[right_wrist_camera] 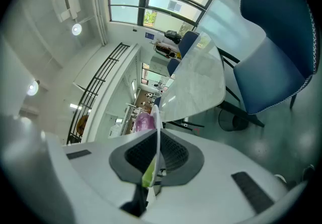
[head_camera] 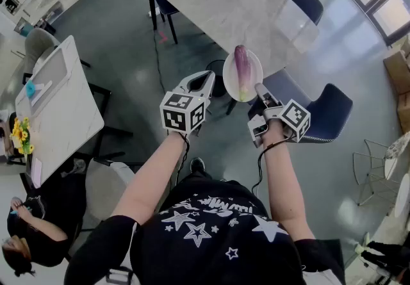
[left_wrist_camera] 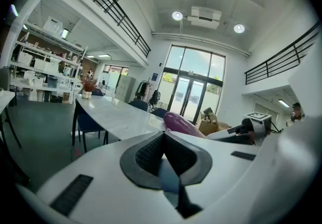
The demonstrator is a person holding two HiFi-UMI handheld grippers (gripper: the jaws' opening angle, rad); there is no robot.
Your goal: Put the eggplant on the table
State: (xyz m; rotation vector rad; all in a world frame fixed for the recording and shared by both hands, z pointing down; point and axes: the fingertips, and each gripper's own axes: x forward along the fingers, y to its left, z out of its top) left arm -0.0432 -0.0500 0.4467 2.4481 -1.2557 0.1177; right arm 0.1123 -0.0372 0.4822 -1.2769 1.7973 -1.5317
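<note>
A purple eggplant (head_camera: 243,70) lies on a round white plate (head_camera: 253,85) held in the air beside the long marble table (head_camera: 224,2). My right gripper (head_camera: 262,95) is shut on the plate's near rim, seen edge-on between the jaws as the plate (right_wrist_camera: 156,132) with the eggplant (right_wrist_camera: 143,121) behind it. My left gripper (head_camera: 206,80) is shut with nothing in it, just left of the plate; from it the eggplant (left_wrist_camera: 182,124) shows past the closed jaws, with the table (left_wrist_camera: 118,115) beyond.
Dark blue chairs (head_camera: 330,111) stand along the table's right side, one right under my right hand. A second white table (head_camera: 61,111) with flowers (head_camera: 21,133) is at left, and a seated person (head_camera: 32,226) at lower left. Grey floor lies between.
</note>
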